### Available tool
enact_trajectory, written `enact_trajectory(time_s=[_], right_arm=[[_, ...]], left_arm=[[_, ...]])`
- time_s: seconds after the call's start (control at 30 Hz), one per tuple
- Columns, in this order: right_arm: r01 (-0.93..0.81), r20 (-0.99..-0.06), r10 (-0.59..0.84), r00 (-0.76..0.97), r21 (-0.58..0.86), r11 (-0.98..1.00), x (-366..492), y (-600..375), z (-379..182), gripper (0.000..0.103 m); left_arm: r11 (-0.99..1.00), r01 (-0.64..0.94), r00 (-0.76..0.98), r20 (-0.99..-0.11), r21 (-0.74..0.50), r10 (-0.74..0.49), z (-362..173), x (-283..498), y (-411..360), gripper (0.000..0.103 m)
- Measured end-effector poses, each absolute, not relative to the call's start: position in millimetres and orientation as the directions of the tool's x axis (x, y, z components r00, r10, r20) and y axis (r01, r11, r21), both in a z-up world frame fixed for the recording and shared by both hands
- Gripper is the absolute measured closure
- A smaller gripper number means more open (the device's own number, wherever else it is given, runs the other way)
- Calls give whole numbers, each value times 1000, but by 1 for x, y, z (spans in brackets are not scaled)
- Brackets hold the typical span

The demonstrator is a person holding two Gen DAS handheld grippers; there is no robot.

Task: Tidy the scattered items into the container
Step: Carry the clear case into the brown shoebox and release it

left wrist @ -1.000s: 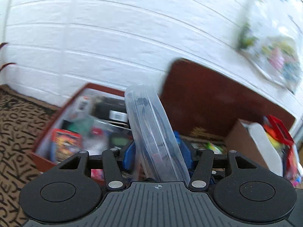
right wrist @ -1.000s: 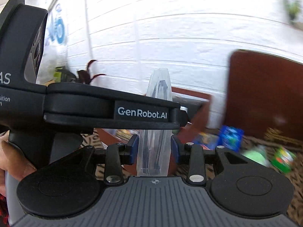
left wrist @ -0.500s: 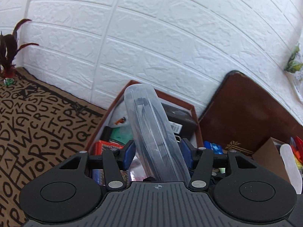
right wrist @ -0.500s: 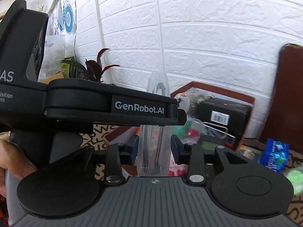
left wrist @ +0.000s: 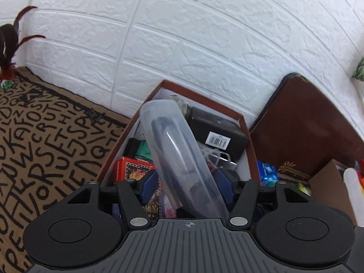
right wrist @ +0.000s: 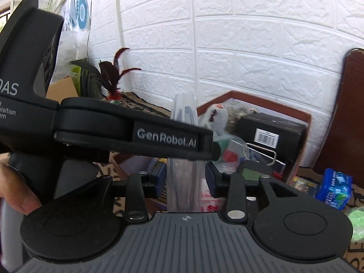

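Left tool [left wrist: 187,188]: blue pads pressed onto a clear case [left wrist: 173,150], which is pinched low down and leans up and away to the left. The case is held over the near end of the open box [left wrist: 200,95], not yet inside it.

Right tool [right wrist: 184,179]: pads spread, with a gap on each side of the case, which is seen edge-on here.

Edges and room: the box's thin red-brown rim is seen ahead of the left tool, white inside. It is crowded with a black carton [left wrist: 218,129] bearing a barcode label at the far right, a red card pack [left wrist: 129,168] near left, and wrappers between. Little bare floor is seen within. Beyond the far rim stands a white embossed brick wall [left wrist: 204,34]. Right of the box, a dark brown glossy board [left wrist: 307,125] is leaned on the wall. Left of the tool, open lettered cloth [left wrist: 45,136] is spread flat.

Materials: the case is smooth, translucent, long and round-ended, with a dark item inside. The tool bodies are ribbed grey and matte black.

Views: only the right wrist view shows the left tool's side, marked "GenRobot.AI", crossing in front of the case, with a thumb [right wrist: 16,195] on its handle. A blue packet [right wrist: 334,191] is also seen to the right, outside the box.
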State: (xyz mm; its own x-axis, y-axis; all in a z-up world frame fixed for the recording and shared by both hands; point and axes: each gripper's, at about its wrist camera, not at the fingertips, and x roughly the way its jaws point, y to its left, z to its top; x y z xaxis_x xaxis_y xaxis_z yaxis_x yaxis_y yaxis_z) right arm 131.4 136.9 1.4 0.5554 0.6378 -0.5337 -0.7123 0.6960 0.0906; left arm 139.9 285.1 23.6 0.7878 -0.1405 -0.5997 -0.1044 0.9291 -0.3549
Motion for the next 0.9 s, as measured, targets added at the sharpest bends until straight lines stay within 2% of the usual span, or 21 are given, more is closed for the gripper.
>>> enact_trajectory(time_s=[0.03, 0.13, 0.3, 0.4, 0.47, 0.5, 0.53, 0.73, 0.9], right_arm=[[-705, -532, 630, 566, 83, 704, 131, 135, 0, 45], [-687, -514, 612, 601, 59, 724, 127, 124, 1, 36], [-681, -521, 599, 608, 45, 731, 123, 114, 0, 35], [-678, -522, 597, 609, 47, 734, 121, 113, -1, 36], [-681, -522, 600, 606, 48, 730, 119, 112, -1, 27], [-684, -522, 601, 606, 45, 728, 118, 111, 0, 14], [-678, -511, 596, 619, 36, 734, 116, 109, 1, 11], [-654, -485, 585, 650, 35, 756, 109, 92, 7, 1], [-634, -477, 579, 661, 57, 771, 100, 71, 8, 1]], left_arm=[[934, -107, 787, -604, -342, -131, 23, 139, 285, 20], [939, -103, 803, -585, -327, -116, 25, 132, 285, 15], [945, -95, 810, -577, -312, -109, 30, 127, 282, 13], [954, -74, 801, -588, -292, -117, 31, 127, 272, 9], [962, -48, 797, -591, -268, -124, 31, 124, 263, 4], [966, -37, 800, -587, -256, -125, 31, 121, 259, 0], [972, -33, 804, -584, -232, -112, 32, 118, 255, 0], [986, -9, 821, -565, -165, -87, 40, 100, 233, 0], [987, -21, 813, -578, -158, -75, 41, 90, 212, 0]])
